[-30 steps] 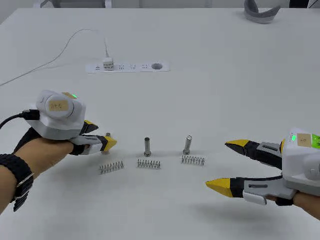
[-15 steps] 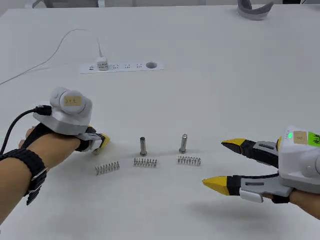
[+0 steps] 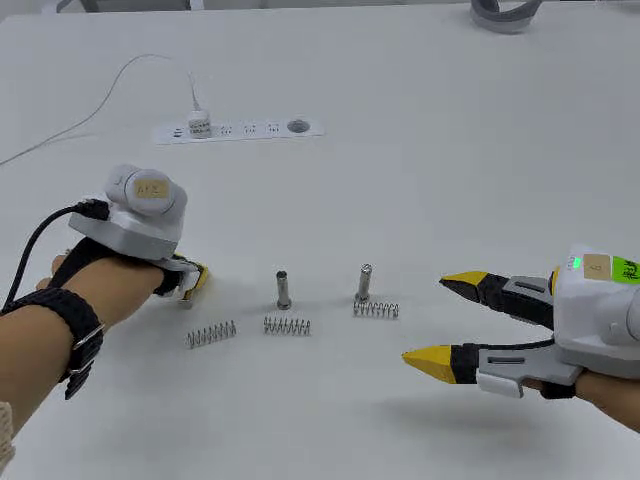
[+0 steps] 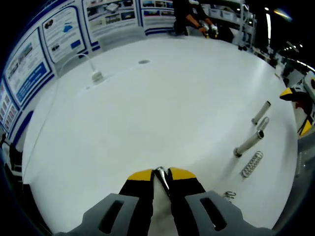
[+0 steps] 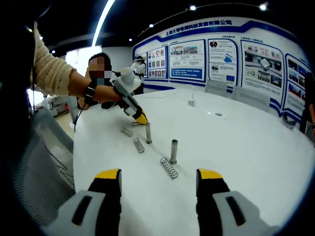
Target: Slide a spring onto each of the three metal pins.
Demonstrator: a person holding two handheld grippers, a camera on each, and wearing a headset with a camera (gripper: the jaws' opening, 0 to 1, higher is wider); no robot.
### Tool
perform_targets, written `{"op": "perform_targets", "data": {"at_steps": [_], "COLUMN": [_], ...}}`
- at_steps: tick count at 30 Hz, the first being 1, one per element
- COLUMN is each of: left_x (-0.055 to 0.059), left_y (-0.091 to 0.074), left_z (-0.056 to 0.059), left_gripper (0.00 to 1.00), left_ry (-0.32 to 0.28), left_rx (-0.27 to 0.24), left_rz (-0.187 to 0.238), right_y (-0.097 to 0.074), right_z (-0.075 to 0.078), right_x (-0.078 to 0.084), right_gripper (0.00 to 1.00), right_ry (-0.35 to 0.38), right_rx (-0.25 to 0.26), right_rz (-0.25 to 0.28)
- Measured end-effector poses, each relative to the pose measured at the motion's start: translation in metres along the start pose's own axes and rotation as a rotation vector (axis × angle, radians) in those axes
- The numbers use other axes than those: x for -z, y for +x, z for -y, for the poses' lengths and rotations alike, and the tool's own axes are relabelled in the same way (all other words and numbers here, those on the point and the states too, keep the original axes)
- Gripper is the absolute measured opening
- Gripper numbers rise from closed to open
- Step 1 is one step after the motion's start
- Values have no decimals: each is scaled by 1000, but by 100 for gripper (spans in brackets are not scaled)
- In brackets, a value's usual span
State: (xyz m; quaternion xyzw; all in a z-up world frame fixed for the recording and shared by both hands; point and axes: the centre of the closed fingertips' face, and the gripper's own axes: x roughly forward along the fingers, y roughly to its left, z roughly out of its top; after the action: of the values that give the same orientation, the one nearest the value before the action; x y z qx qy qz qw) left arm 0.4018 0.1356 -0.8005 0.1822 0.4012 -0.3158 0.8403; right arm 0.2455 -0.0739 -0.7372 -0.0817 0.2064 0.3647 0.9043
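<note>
Left gripper view: left gripper (image 4: pixel 160 172) bottom centre, jaws clenched on first pin (image 4: pixel 164 183). Middle pin (image 4: pixel 248 144) and far pin (image 4: pixel 261 113) at right edge.

Right gripper view: right gripper (image 5: pixel 159 173) jaws released wide, empty. Nearest spring (image 5: pixel 169 167) lies on bench (image 5: pixel 246 147) just above tips, beside pin.

Head view: left spring (image 3: pixel 211 334) and middle spring (image 3: pixel 287 325) lie at centre, just below pins. No spring threaded.

Judgement: spring pickup due. Pinch lightly mid-length, don't crush coils. Align bore with pin axis. Left jaws to hold pin upright, steady.
</note>
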Motion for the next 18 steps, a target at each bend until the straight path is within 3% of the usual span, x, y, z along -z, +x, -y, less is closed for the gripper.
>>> {"op": "perform_targets", "data": {"at_steps": [9, 13, 18], "left_x": [-1, -2, -2], "left_y": [0, 2, 2], "left_z": [1, 2, 1], "left_gripper": [9, 10, 10], "left_ry": [52, 92, 100], "left_rx": [-17, -28, -23], "left_rz": [-11, -35, -63], "right_y": [0, 0, -1], "right_z": [-1, -1, -1], "right_x": [1, 1, 1], "right_gripper": [62, 62, 62], "right_ry": [11, 11, 8], "right_rx": [-4, -5, -4], "right_rz": [0, -2, -2]}}
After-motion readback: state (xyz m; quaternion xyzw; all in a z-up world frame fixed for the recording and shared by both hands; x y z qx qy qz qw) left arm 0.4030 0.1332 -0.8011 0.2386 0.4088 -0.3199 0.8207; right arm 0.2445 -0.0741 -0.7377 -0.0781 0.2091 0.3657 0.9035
